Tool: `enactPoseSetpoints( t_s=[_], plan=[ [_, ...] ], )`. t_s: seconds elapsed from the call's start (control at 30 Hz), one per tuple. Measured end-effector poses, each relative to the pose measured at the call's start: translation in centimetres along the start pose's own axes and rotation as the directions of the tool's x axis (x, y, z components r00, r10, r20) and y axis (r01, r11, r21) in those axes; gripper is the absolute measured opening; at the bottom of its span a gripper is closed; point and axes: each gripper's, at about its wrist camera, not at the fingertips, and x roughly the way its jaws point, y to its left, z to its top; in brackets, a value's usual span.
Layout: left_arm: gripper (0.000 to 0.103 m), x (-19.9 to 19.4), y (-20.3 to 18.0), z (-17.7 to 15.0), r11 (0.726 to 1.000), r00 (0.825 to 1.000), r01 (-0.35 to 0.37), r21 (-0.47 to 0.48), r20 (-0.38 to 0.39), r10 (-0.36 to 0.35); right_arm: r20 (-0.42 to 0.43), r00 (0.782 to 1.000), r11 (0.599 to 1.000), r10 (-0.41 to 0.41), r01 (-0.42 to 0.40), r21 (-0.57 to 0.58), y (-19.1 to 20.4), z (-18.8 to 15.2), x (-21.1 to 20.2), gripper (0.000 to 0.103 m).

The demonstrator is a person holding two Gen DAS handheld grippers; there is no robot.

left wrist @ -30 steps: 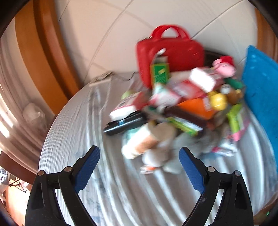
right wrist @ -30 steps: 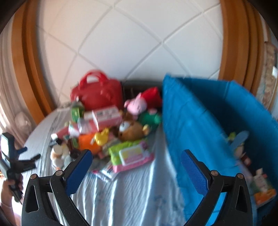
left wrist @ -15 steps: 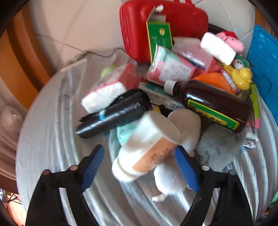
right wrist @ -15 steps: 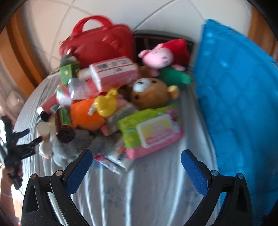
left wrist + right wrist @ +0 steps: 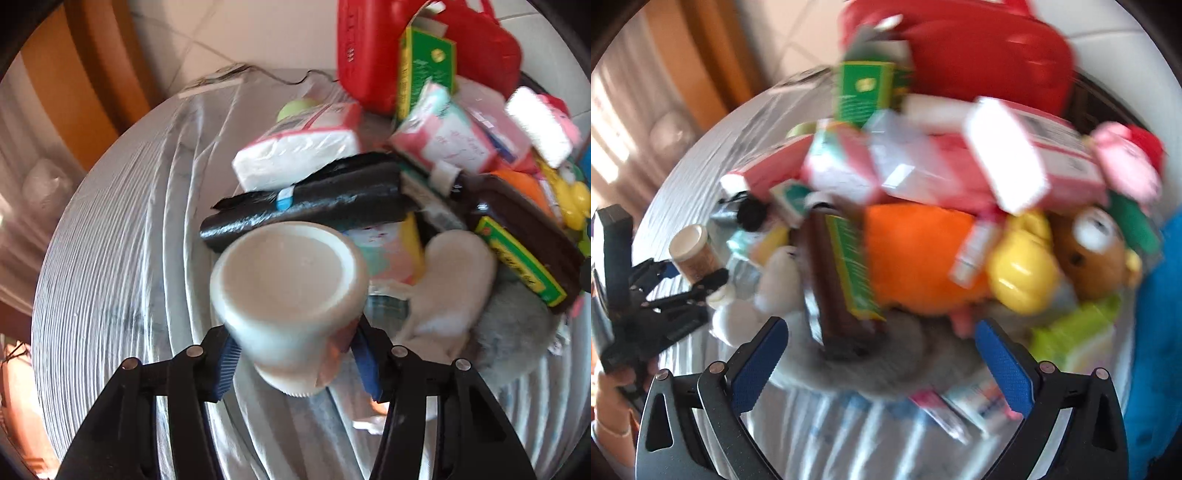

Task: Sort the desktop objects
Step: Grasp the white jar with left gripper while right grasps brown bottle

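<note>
Left gripper (image 5: 295, 363) black linked arms, silver rivets, ribbed blue pads, right gripper (image 5: 881, 354) seemingly alike

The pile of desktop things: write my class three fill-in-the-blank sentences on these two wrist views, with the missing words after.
1. The left gripper has just been closing on a white ____.
2. The right gripper is ____, with nothing held.
3. The brown bottle lies beside an ____ plush toy.

Missing words: bottle; open; orange

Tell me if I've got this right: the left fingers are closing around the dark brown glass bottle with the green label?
Not quite. In the left wrist view the left fingers have been closing around the white plastic bottle; the dark brown glass bottle with the green label lies untouched in the pile.
</note>
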Motion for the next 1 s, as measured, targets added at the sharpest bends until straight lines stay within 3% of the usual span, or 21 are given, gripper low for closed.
enactPoseSetpoints(
  t_s=[0.07,0.2,0.33,0.4,0.63,1.0],
  plan=[
    [0.053,0.8,0.2,-0.2,0.999,0.999,0.025,-0.031,-0.025,-0.026,-0.02,1.0,0.998,-0.015,0.014,-0.053,1.4,1.0,1.2,0.1],
    [0.052,1.3,0.1,-0.9,0.999,0.999,0.032,-0.043,-0.024,-0.033,-0.057,0.995,0.988,-0.077,0.068,-0.141,3.2,2.1,3.6,0.076],
    [0.052,0.5,-0.3,-1.3,0.999,1.0,0.026,-0.033,-0.011,-0.026,-0.086,0.988,0.976,-0.127,0.11,-0.188,4.0,2.4,5.8,0.068],
    [0.052,-0.1,-0.6,-1.3,0.999,1.0,0.017,-0.031,-0.004,-0.017,-0.07,0.987,0.968,-0.144,0.126,-0.217,4.5,2.2,5.9,0.056],
    [0.052,-4.7,-1.6,-1.6,1.0,0.996,-0.005,-0.018,0.087,0.007,-0.025,0.995,0.98,-0.094,0.088,-0.176,3.8,-0.1,2.3,0.053],
    [0.052,-11.8,-4.9,-2.4,0.995,0.971,0.077,0.061,0.22,-0.089,0.137,0.988,0.997,-0.075,0.079,-0.027,1.1,-4.1,-7.6,0.051]
  ],
)
